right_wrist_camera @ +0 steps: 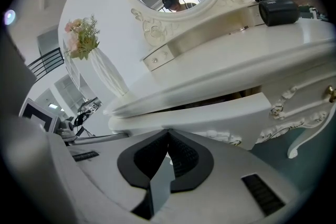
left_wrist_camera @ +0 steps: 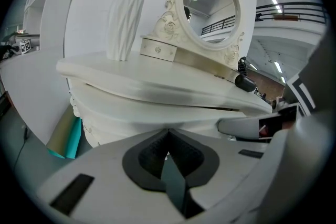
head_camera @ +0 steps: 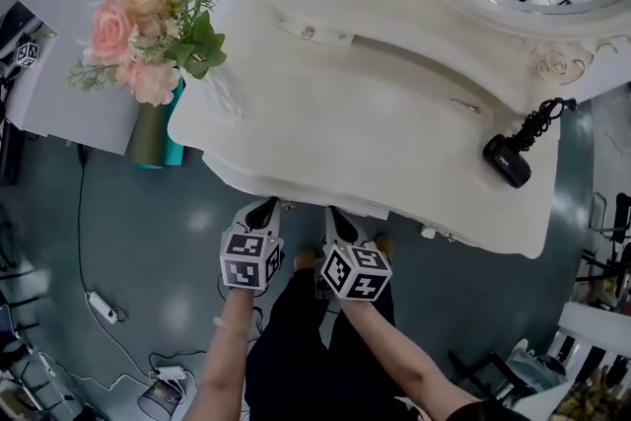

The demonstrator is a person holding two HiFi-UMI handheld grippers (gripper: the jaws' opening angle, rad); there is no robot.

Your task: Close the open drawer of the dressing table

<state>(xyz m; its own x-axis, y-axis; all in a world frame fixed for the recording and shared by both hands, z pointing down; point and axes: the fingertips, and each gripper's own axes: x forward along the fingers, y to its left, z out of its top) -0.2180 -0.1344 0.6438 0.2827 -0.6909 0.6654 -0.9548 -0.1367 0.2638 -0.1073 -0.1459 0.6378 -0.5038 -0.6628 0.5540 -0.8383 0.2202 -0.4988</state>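
The white dressing table fills the upper head view. Its wide front drawer stands slightly out, with a dark gap showing under the tabletop. In the head view the drawer front lies just ahead of both grippers. My left gripper is shut, its tips close against the drawer front. My right gripper is shut too, right beside it and also at the drawer front. Nothing is held between either pair of jaws.
A white vase with pink flowers stands on the table's left end. A black device with a coiled cord lies at the right, under the oval mirror. A teal and olive tube leans beside the table; cables cross the floor.
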